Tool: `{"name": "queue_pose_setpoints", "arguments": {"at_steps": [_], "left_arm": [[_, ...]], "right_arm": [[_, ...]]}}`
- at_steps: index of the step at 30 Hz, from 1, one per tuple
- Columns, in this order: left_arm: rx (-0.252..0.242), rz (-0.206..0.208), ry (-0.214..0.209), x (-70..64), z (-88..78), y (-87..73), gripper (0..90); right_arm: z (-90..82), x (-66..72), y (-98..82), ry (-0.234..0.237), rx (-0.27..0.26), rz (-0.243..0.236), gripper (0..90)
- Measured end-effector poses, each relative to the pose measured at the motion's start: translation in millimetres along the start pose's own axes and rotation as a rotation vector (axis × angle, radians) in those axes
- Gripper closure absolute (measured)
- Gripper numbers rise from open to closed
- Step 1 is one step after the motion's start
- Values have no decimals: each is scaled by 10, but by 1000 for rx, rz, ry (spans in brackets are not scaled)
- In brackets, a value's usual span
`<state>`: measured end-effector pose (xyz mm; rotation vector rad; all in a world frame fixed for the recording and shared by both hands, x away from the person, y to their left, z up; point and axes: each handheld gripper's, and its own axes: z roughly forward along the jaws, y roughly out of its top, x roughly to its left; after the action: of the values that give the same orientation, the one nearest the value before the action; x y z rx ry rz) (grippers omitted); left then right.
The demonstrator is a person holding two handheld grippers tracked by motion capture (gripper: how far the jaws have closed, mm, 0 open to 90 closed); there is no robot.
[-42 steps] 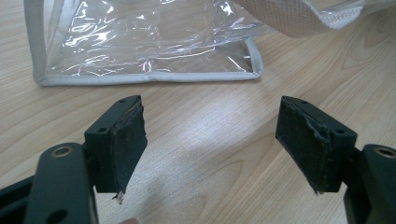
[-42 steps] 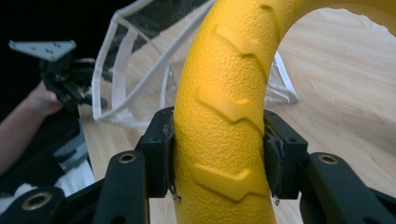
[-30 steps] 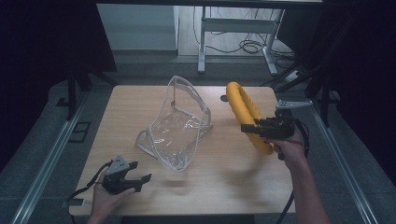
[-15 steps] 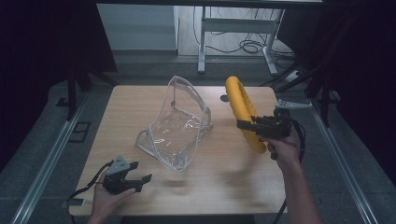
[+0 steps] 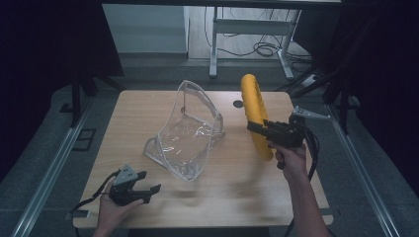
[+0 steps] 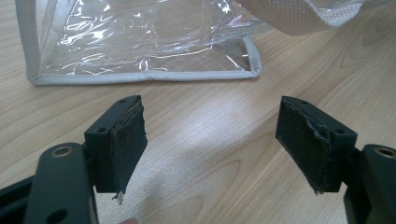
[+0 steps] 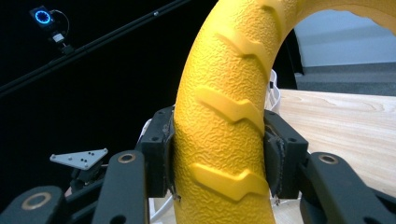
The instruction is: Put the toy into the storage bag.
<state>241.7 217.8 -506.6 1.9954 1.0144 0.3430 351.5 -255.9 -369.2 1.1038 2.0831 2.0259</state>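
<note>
A clear plastic bag (image 5: 190, 133) with grey edging stands open in the middle of the wooden table (image 5: 133, 113). To its right, my right gripper (image 5: 254, 127) is shut on a yellow ring (image 5: 253, 103) with a tyre-like tread and holds it upright above the table. In the right gripper view both pads press the ring's (image 7: 224, 116) sides. My left gripper (image 5: 148, 190) rests open near the front left edge, its jaws pointing toward the bag. In the left gripper view the fingers (image 6: 126, 140) stand wide apart over bare wood, with the bag's bottom seam (image 6: 140, 77) just ahead.
A small round hole (image 5: 238, 104) sits in the tabletop behind the ring. Beyond the table's far edge stand a metal desk frame (image 5: 247, 29) and floor cables (image 5: 262, 48). Dark rails run along both sides of the table.
My right gripper has shifted slightly left with the yellow ring, which now stands a bit more upright. The left gripper and the bag have stayed put.
</note>
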Motion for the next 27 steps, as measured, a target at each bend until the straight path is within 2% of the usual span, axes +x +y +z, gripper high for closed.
{"name": "queue_pose_setpoints", "arguments": {"at_steps": [8, 10, 13, 17, 27], "left_arm": [[5, 4, -2, -4, 10, -3, 241], [5, 5, -2, -4, 12, -5, 241], [6, 4, -1, -6, 14, -6, 242], [6, 3, -2, -8, 17, -7, 242], [5, 2, -3, -11, 18, -6, 242]], "right_arm": [[71, 47, -49, 15, -30, 1, 518], [90, 66, -58, 18, -51, 9, 518], [95, 76, -58, 20, -65, 12, 517], [105, 110, -52, 28, -109, 15, 517], [107, 177, -37, 39, -153, 20, 517]]}}
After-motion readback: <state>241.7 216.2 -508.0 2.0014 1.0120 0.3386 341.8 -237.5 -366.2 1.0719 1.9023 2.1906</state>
